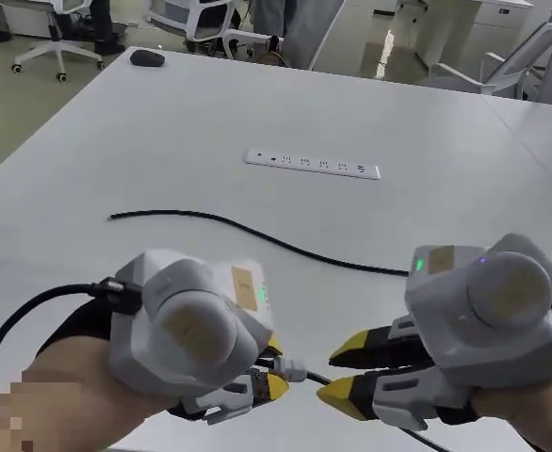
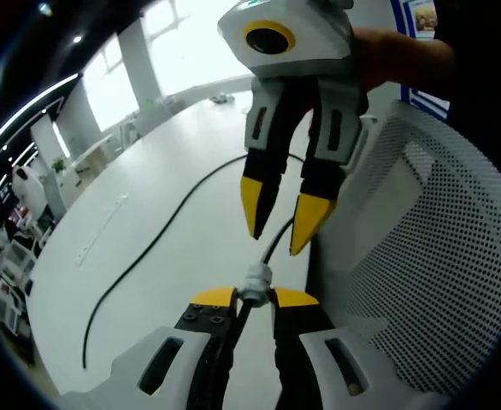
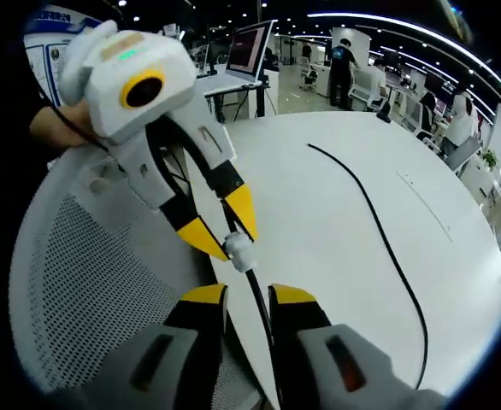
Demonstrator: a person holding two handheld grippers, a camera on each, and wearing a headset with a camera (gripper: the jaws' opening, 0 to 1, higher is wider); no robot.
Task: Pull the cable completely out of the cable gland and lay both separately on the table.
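Note:
A small white cable gland (image 1: pixel 293 369) is pinched at the tips of my left gripper (image 1: pixel 278 367), low over the table's near edge. In the left gripper view the gland (image 2: pixel 255 282) sits between that gripper's (image 2: pixel 255 297) yellow tips. A thin black cable (image 1: pixel 257 233) leaves the gland and curves away across the white table (image 1: pixel 398 122). My right gripper (image 1: pixel 328 374) faces the left one, its jaws apart on either side of the cable just beyond the gland. The right gripper view has the cable (image 3: pixel 255 295) running between its own tips (image 3: pixel 246 295) toward the gland (image 3: pixel 238 248).
A white power strip (image 1: pixel 312 165) lies flat mid-table, and a dark mouse (image 1: pixel 147 58) sits at the far left corner. Office chairs (image 1: pixel 59 28) stand beyond the table. A white mesh chair back (image 2: pixel 439 256) is close beside the grippers at the near edge.

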